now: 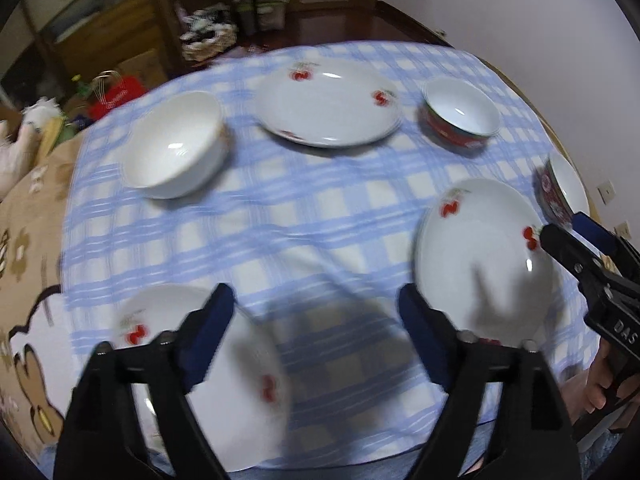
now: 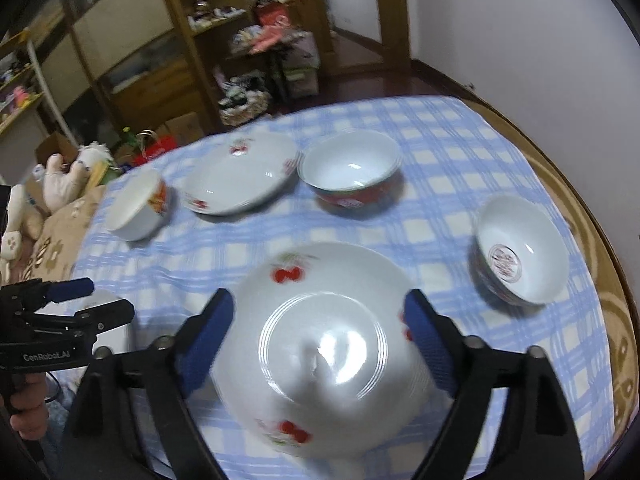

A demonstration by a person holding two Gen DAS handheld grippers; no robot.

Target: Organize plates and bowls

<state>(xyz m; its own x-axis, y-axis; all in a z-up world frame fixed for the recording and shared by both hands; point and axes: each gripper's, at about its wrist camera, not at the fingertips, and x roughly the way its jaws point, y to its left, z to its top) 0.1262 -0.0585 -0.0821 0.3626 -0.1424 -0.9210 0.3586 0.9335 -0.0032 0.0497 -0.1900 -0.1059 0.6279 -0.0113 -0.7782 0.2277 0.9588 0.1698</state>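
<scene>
Both views are smeared with motion blur, so fine detail on the crockery is hard to read. The left tool (image 1: pixel 316 320) stands spread wide with nothing between its blue pads; below them lies only the blue-and-white checked cloth (image 1: pixel 280 208) over the round desk (image 2: pixel 608 264). A white cherry-print plate (image 1: pixel 224 364) sits partly hidden behind the left finger, its near edge cut off by the black frame.

The right tool (image 2: pixel 318 328) is likewise spread, with no pad pressing on anything. A second white cherry-print plate (image 2: pixel 332 344) lies on the cloth beneath it; its sides and near rim are masked by the fingers.

Farther back stand a plain white bowl with an orange outer pattern (image 2: pixel 138 208), a third white cherry plate (image 2: pixel 240 174) and a red-sided bowl with a white inside (image 2: pixel 352 170), the last two close together. Near the desk's right edge stands another white bowl with a red mark inside (image 2: pixel 522 250); the left wrist view shows only a sliver of it.

A hand (image 2: pixel 28 400) grips the left tool's handle, mostly cropped out.
</scene>
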